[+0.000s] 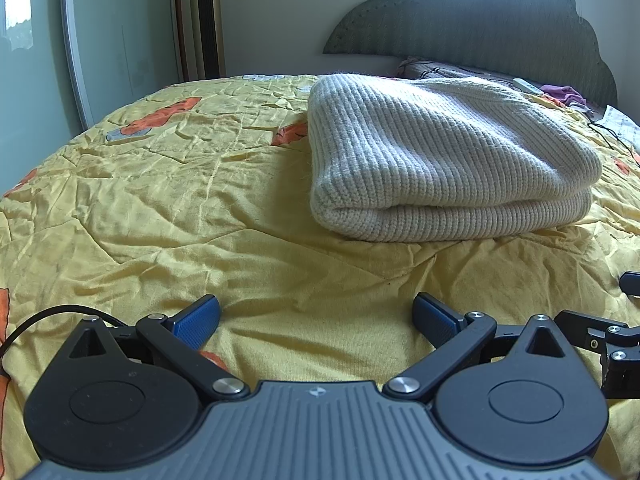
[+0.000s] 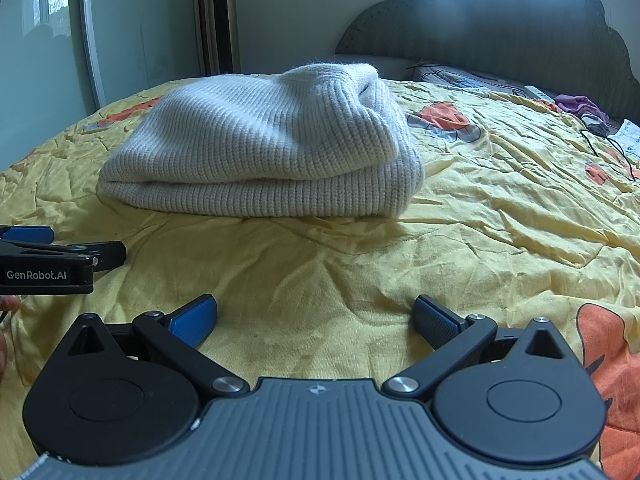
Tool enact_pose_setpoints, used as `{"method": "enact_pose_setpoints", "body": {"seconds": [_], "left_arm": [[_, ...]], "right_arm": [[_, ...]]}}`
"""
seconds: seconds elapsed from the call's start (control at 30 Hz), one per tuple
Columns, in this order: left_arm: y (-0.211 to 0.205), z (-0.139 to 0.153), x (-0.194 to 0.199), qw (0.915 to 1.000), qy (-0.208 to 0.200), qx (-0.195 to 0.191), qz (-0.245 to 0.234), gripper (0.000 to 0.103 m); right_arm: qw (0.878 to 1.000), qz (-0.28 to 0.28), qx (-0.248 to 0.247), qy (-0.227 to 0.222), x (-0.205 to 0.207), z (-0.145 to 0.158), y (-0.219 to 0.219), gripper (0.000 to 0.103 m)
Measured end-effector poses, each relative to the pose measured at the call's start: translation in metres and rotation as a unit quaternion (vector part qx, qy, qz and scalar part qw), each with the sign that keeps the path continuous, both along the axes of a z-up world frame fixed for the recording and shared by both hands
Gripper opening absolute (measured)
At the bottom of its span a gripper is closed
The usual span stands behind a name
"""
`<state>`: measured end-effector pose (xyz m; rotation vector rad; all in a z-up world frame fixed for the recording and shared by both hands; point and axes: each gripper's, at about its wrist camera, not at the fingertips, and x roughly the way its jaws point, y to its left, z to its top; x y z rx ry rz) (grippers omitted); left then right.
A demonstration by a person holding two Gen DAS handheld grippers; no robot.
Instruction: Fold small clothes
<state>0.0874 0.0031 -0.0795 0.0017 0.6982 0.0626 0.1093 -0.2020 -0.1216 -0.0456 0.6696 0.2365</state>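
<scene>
A cream ribbed knit sweater [image 1: 448,156] lies folded in a thick stack on the yellow bedspread [image 1: 180,184]. In the right wrist view the sweater [image 2: 272,148] sits ahead and to the left. My left gripper [image 1: 316,320] is open and empty, low over the bedspread, short of the sweater. My right gripper [image 2: 316,320] is open and empty too, also short of the sweater. The left gripper's side [image 2: 48,264] shows at the left edge of the right wrist view.
A padded green headboard [image 1: 500,24] stands at the back right. Pillows, a purple cloth [image 2: 580,106], a white remote [image 1: 528,86] and a black cable [image 2: 608,148] lie near it. A tall tower fan [image 1: 206,20] stands by the far wall.
</scene>
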Motion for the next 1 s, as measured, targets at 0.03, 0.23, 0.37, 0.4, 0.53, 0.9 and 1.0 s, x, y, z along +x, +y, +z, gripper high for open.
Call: {"method": "enact_pose_setpoints", "body": {"seconds": [0.03,0.23,0.37,0.4,0.53,0.9,1.0], "left_arm": [[0.0,0.0,0.0,1.0,0.0,0.0,0.0,0.103],[0.0,0.001,0.0,1.0,0.0,-0.001,0.0,0.103],[-0.001,0.0,0.0,1.0,0.0,-0.001,0.0,0.103],[-0.001,0.001,0.0,1.0,0.0,-0.001,0.0,0.103],[-0.001,0.001,0.0,1.0,0.0,-0.001,0.0,0.103],[0.004,0.004,-0.004,1.0,0.005,0.001,-0.006,0.103],[0.004,0.005,-0.007,1.0,0.006,0.003,-0.004,0.103]], "right_arm": [[1.0,0.0,0.0,0.0,0.0,0.0,0.0,0.103],[1.0,0.0,0.0,0.0,0.0,0.0,0.0,0.103],[1.0,0.0,-0.002,0.0,0.0,0.0,0.0,0.103],[1.0,0.0,-0.002,-0.001,0.0,0.0,0.0,0.103],[1.0,-0.003,-0.002,-0.001,-0.001,0.001,-0.001,0.103],[0.999,-0.037,0.004,-0.004,-0.007,0.004,-0.005,0.103],[0.998,-0.044,0.038,0.006,-0.009,0.006,-0.014,0.103]]}}
